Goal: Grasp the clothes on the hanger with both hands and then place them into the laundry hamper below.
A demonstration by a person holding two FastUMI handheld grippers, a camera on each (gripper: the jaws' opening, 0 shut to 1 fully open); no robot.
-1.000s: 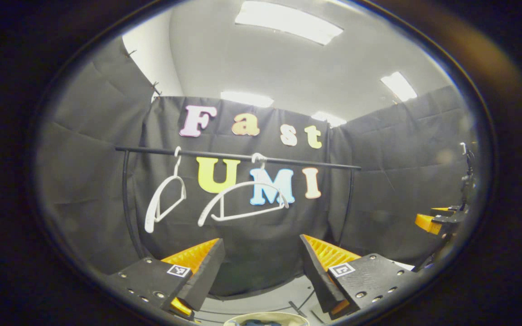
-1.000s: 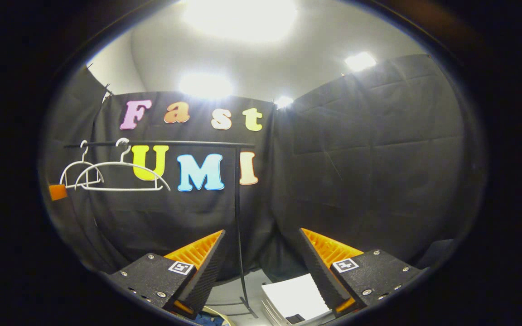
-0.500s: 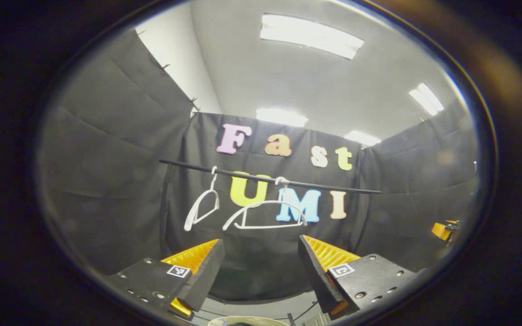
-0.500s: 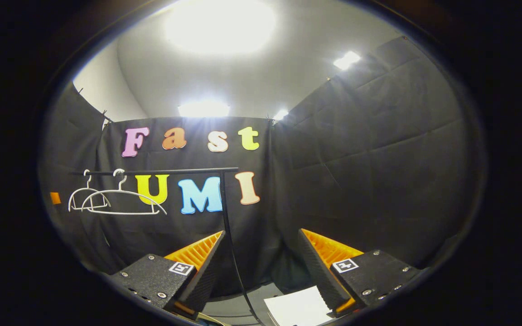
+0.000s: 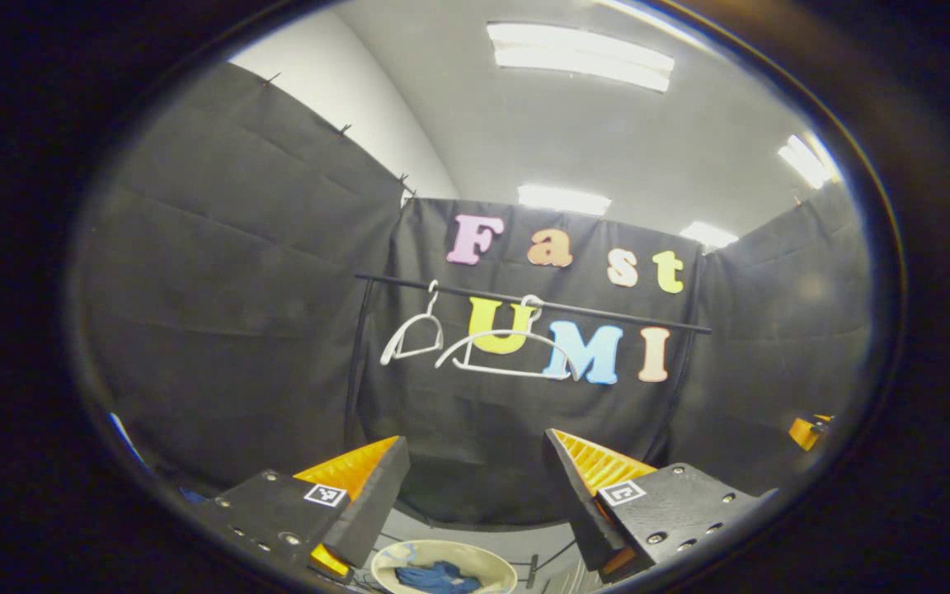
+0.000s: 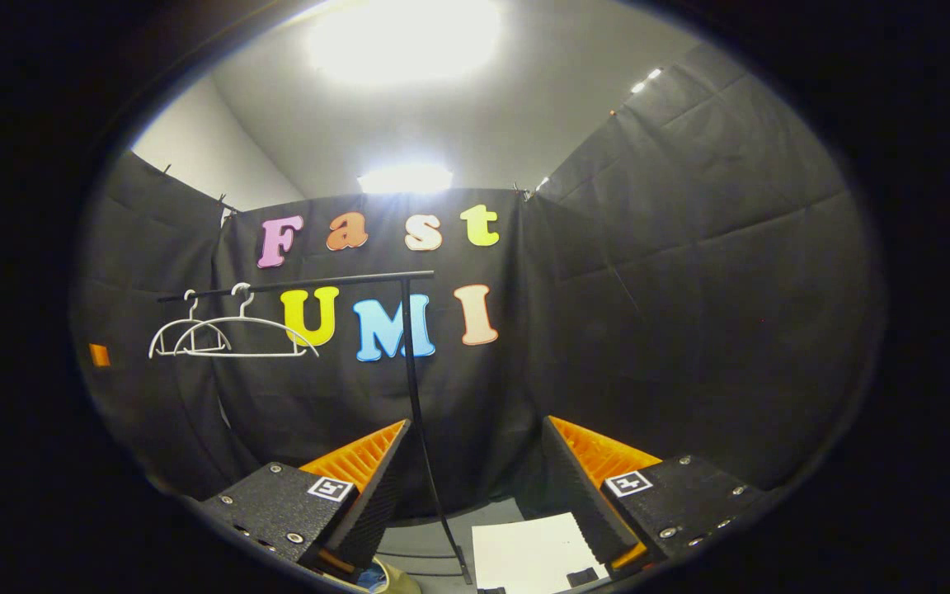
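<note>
1. Two white hangers [image 5: 491,346] hang bare near the left end of the black clothes rail [image 5: 533,304]; in the right gripper view the same pair [image 6: 232,338] sits toward the rail's left end, well away from the upright post [image 6: 417,412]. No garment is on either one.
2. One blue garment [image 5: 438,575] lies bunched inside the pale round laundry hamper [image 5: 487,559], which stands on the floor below the rail, at the bottom edge of the left gripper view. A sliver of the hamper's rim [image 6: 397,582] shows at the bottom of the right gripper view too.
3. The left gripper [image 5: 475,495] stands wide open with nothing between its fingers, pointing up toward the rail from a distance.
4. The right gripper [image 6: 475,487] is likewise spread wide and empty; a white sheet [image 6: 529,561] lies on the floor beneath it, beside the foot of the post.
5. The other gripper shows as a small patch at the right edge of the left gripper view [image 5: 805,431], well apart from the rail.
6. Judging from this, the task looks essentially done: clothes off the hangers, garment in the hamper, both grippers free. Nothing more seems left to move, though most of the hamper's inside is out of sight.
</note>
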